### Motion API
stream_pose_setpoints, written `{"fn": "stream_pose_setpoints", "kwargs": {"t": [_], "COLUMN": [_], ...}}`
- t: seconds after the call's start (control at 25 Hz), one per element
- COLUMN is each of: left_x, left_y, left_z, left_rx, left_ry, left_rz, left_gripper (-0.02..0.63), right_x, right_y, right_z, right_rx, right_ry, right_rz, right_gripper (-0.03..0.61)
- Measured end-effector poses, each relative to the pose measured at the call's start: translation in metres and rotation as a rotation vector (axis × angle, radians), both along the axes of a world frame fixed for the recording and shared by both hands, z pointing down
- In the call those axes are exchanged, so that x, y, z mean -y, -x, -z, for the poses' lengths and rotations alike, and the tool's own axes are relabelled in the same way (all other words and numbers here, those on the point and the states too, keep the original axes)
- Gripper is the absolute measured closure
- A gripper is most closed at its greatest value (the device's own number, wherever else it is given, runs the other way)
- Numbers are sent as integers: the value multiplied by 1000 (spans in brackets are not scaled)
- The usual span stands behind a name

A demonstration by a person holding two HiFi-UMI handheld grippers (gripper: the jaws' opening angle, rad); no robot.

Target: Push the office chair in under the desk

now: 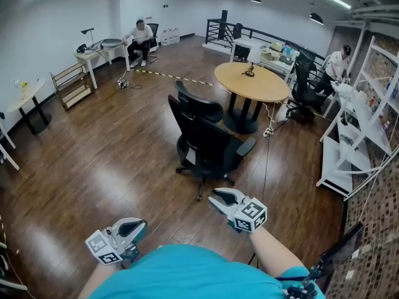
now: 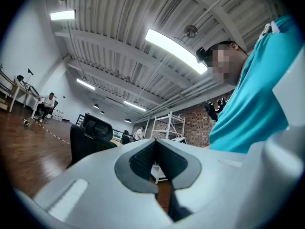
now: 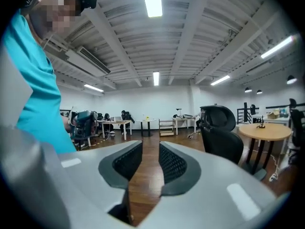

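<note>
A black office chair (image 1: 206, 139) stands on the wooden floor with its back toward me, just left of and in front of a round wooden table (image 1: 252, 83). My right gripper (image 1: 213, 195) hovers close behind the chair's base, apart from it, open with a narrow gap and nothing between the pads. Lower left, my left gripper (image 1: 141, 225) is shut and empty, farther from the chair. The left gripper view has its closed pads (image 2: 143, 159) and the chair (image 2: 90, 137) beyond them at left. The right gripper view puts the chair (image 3: 221, 137) and table (image 3: 264, 130) to the right of the gripper (image 3: 150, 144).
White shelving (image 1: 349, 148) lines the right wall. A cable (image 1: 267, 161) runs across the floor from the table's foot. A person (image 1: 140, 39) sits at a far desk, another person (image 1: 336, 64) at the right. A low wooden rack (image 1: 72, 86) stands at left.
</note>
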State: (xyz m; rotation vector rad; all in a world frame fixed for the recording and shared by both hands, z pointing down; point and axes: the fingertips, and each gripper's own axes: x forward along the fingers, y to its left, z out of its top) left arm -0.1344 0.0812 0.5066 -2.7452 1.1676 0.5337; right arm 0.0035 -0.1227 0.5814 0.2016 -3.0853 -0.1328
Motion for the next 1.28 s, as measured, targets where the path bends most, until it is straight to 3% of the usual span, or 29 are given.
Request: {"fn": "stream_pose_setpoints", "kwargs": {"t": [0.32,0.56,0.68,0.8,1.04,1.16,1.2,1.28], "left_x": [64,122,154,186,231,271,286,316], "left_y": [88,198,226,255,246,231,227,221], "left_z": [-4,-6,7,-3,11,14,12,2], "left_rx": [-6,6,10,-11,-17,-2,-2,-15], "left_ry": [-30,-50,-57,-44,-18,-5,1,19], "left_rz": [-51,-100,-148,-112,-124,-77,-50,23], "left_gripper": [594,594,594,594,594,594,594,594], "right_x": [93,192,247,304,412,453,463,476], "right_y": [80,165,187,193,174,166,164,159], "right_z": [1,-28,-42,-54,-103,-118,-120,-126], "right_rx": [-104,-278,-353,-427,-643,-717,-721,-734], "right_ry": [-94,-168,-179,-193,-276,-382,-415,-444], "right_rz": [-128,-267,-334,-405,-517,-507,-496,-462], "right_gripper": [413,380,359,354,322,308,341,344]}}
